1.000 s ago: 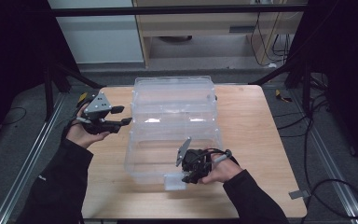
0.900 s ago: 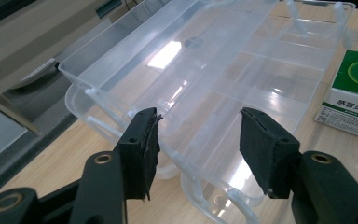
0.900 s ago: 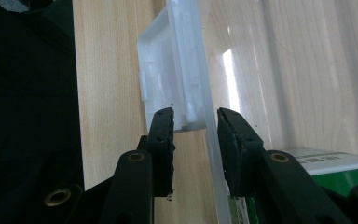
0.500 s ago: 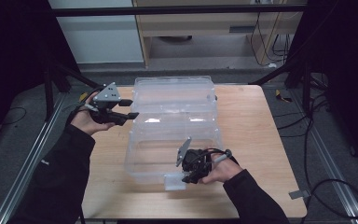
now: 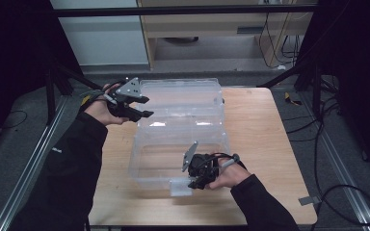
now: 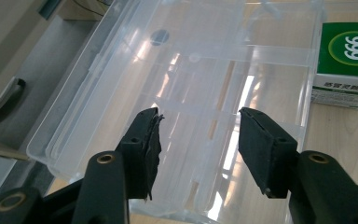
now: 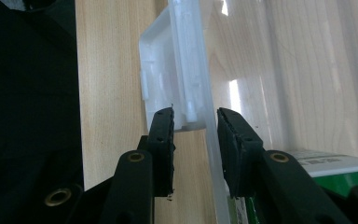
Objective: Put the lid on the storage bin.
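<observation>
The right gripper (image 5: 196,174) straddles the front wall of the clear plastic box (image 5: 183,122), beside its white latch (image 7: 168,79); whether its pads press the wall I cannot tell. The left gripper (image 5: 142,107) hangs over the open lid (image 6: 182,79) at the box's far left corner, jaws apart with nothing between them. The box sits mid-table (image 5: 270,139), and a green carton (image 6: 347,65) lies inside it.

A green-and-white carton (image 6: 345,65) at the upper right of the left gripper view bears "999" in a white oval — the small print beneath is unreadable.
</observation>
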A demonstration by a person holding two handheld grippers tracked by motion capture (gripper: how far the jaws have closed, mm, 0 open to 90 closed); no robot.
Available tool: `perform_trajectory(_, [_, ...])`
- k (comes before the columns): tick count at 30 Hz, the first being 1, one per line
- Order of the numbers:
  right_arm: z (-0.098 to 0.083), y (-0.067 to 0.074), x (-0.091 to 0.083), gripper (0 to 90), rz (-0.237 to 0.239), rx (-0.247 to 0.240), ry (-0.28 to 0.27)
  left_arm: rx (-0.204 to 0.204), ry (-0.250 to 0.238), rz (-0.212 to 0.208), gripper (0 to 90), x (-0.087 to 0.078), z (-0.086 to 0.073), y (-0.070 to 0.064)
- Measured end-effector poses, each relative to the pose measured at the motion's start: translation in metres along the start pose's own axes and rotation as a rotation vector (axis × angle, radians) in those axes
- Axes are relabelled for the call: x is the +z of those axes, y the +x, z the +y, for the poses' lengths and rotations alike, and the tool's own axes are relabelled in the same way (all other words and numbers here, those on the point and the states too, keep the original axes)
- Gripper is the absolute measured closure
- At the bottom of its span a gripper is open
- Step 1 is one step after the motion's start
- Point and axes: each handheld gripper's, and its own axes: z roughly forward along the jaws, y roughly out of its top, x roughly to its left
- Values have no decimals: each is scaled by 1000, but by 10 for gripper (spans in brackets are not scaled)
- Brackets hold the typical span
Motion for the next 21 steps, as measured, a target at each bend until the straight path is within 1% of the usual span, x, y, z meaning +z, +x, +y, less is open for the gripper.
perform_trajectory(1, [0,0,0,674,0,0,0,0,0,0,480,0,0,0])
perform_trajectory(2, [0,0,0,674,-4,3,-3,17,32,-7,482,1,2,2])
perform_trajectory(5, [0,0,0,675,-2,1,-2,26,43,-19,486,2,4,3])
perform_trajectory(6, [0,0,0,675,-2,-1,-2,37,54,-29,486,4,6,4])
perform_trajectory(9, [0,0,0,675,-2,1,-1,48,65,-31,503,6,8,5])
perform_trajectory(10, [0,0,0,674,3,0,2,60,80,-38,508,10,9,5])
perform_trajectory(11, [0,0,0,674,3,0,2,60,80,-38,508,10,9,5])
perform_trajectory(13, [0,0,0,675,3,-3,1,83,104,-41,509,14,10,6])
perform_trajectory(14, [0,0,0,675,6,2,2,86,105,-45,515,18,11,6])
perform_trajectory(15, [0,0,0,675,6,2,2,86,105,-45,521,18,11,6])
perform_trajectory(16, [0,0,0,675,5,1,3,92,110,-55,528,22,11,7])
perform_trajectory(19, [0,0,0,675,5,1,4,91,113,-60,549,26,11,8])
perform_trajectory(20, [0,0,0,675,6,-3,0,98,125,-67,549,28,11,8])
perform_trajectory(21, [0,-1,0,675,7,-3,1,106,132,-76,570,32,12,8])
